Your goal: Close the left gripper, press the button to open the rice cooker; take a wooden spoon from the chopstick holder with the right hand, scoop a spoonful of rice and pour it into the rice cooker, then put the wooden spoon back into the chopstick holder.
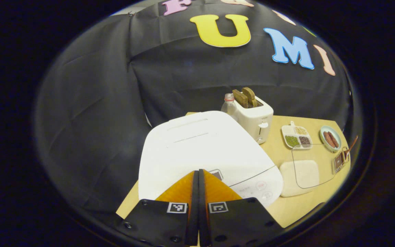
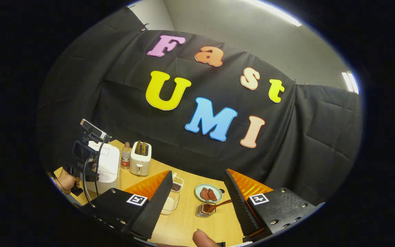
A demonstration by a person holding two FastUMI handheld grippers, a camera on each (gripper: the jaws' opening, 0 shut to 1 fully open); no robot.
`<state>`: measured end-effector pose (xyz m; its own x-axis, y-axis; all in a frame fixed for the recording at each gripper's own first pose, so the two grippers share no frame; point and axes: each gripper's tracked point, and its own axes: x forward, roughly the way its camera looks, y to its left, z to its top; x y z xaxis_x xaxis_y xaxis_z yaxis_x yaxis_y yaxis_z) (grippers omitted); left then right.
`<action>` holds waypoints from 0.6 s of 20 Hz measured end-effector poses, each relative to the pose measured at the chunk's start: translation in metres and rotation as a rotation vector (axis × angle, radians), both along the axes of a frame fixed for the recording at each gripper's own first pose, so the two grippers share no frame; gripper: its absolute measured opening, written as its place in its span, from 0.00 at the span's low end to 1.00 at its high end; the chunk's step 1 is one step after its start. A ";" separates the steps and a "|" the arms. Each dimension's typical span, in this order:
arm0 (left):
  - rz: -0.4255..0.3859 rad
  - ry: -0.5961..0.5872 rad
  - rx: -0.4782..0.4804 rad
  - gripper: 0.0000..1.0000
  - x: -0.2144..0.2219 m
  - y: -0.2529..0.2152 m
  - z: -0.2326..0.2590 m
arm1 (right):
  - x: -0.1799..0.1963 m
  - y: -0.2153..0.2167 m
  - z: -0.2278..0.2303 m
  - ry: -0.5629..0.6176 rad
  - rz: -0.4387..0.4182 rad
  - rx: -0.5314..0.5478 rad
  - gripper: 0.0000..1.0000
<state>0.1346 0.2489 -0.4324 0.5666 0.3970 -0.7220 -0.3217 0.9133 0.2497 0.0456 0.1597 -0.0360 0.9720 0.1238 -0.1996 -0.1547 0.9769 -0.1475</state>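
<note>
Wooden tabletop against black cloth wall: in the left gripper view the left gripper, fingers pressed together, sits at lower centre with its tips over the front edge of the white rice cooker, lid down; whether the tips touch the button beneath them is hidden. In the right gripper view the right gripper hangs with fingers spread wide, the chopstick holder with its wooden spoon low in the gap between them, well beyond the tips; the rice container is half hidden behind the left finger.
</note>
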 end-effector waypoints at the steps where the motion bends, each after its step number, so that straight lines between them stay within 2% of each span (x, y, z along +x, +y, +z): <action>1: 0.013 -0.009 -0.029 0.09 0.000 0.002 0.002 | -0.002 -0.003 0.000 0.000 -0.004 0.006 0.92; 3: 0.026 -0.076 -0.041 0.09 0.003 0.003 0.012 | -0.005 -0.009 -0.004 0.009 -0.012 0.019 0.92; 9: -0.045 -0.272 0.176 0.10 0.012 0.003 0.078 | -0.019 -0.017 -0.013 0.039 -0.017 0.051 0.92; 12: -0.076 -0.315 0.161 0.10 0.005 -0.011 0.095 | -0.025 -0.022 -0.017 0.044 -0.021 0.057 0.92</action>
<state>0.1394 0.2382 -0.3372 0.7840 0.4395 -0.4384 -0.3383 0.8946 0.2920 0.0202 0.1381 -0.0529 0.9650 0.1157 -0.2354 -0.1390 0.9867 -0.0849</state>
